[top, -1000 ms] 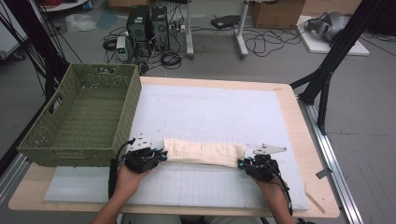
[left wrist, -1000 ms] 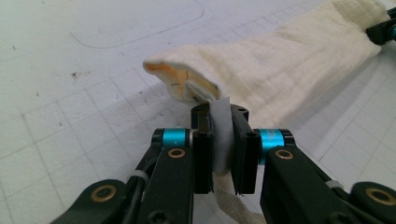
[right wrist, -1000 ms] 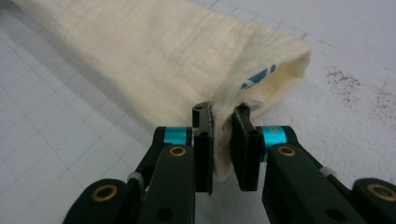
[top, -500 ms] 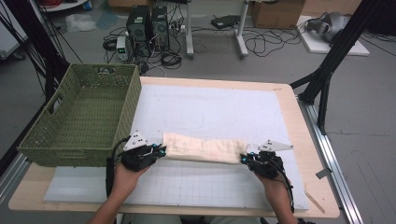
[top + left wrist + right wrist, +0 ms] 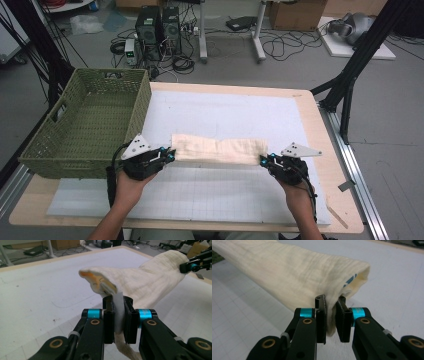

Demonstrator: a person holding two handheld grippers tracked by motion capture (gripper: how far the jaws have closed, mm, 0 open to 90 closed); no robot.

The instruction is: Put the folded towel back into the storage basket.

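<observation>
The right gripper [image 5: 331, 305] rises from the bottom edge, its two black jaws pinched on the near corner of a cream cloth [image 5: 287, 272]. A fold of fabric bunches between the jaws and hangs a little below them. From there the cloth stretches away to the upper left, folded double, with a small blue mark inside its open end. Beneath lies the white gridded mat [image 5: 249, 315] on the bench.

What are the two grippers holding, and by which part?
Both hold the folded cream cloth: left gripper pinches its left end, right gripper its right end.
</observation>
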